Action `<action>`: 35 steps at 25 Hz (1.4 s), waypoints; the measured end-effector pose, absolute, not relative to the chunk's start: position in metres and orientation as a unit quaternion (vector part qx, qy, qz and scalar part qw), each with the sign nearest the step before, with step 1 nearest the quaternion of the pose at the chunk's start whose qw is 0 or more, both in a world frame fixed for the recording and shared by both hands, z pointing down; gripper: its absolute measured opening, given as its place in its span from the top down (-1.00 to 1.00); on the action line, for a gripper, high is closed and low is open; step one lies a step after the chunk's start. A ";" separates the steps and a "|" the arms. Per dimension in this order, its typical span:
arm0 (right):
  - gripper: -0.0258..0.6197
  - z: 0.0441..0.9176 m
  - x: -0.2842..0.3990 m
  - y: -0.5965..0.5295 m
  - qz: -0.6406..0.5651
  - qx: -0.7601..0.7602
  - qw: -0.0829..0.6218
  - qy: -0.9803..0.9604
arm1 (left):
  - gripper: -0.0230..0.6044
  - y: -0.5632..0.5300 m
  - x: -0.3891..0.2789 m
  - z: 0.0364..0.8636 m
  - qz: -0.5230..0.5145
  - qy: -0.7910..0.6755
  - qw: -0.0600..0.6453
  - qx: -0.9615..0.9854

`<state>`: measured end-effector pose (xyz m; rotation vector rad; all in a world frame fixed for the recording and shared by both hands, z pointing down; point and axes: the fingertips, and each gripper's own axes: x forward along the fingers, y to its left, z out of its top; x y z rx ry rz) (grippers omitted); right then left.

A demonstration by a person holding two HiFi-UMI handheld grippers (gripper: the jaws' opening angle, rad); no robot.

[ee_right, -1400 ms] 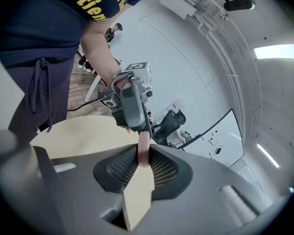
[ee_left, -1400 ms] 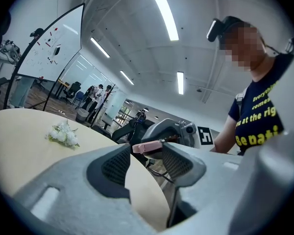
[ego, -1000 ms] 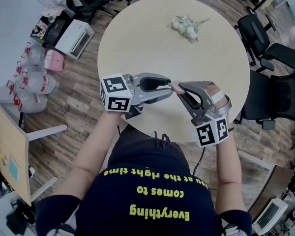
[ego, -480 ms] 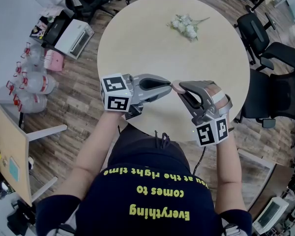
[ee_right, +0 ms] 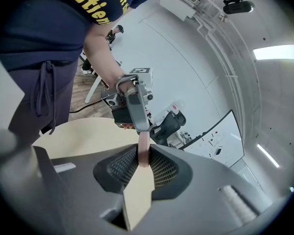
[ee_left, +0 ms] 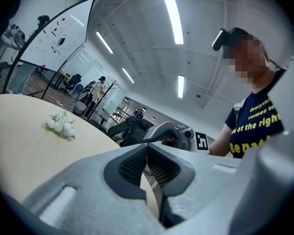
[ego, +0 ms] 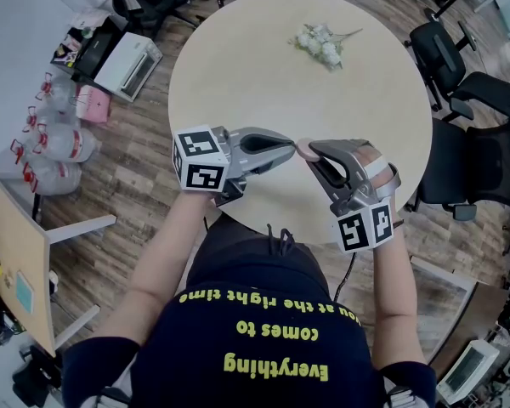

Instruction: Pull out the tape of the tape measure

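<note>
Two grippers, one small pink disc-shaped tape measure: the right gripper pinches it above the round beige table. The left gripper has just been closing, its pads now together at the disc's edge, nothing identifiable between them. Otherwise nothing has moved.

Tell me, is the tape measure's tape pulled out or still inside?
Inside, it seems: the pink tape measure sits clamped in the right gripper, and no strip of tape shows leaving it.
</note>
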<state>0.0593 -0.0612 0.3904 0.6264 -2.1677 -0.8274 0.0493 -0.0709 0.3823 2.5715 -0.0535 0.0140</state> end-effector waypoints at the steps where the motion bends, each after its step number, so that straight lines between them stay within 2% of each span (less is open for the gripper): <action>1: 0.66 0.391 0.059 -0.061 -0.321 0.243 0.362 -0.841 | 0.91 -0.071 0.049 0.383 0.008 -0.021 0.280 0.960; 35: 0.66 0.397 0.097 -0.067 -0.297 0.274 0.392 -0.826 | 0.91 -0.089 0.025 0.393 0.034 -0.068 0.280 0.957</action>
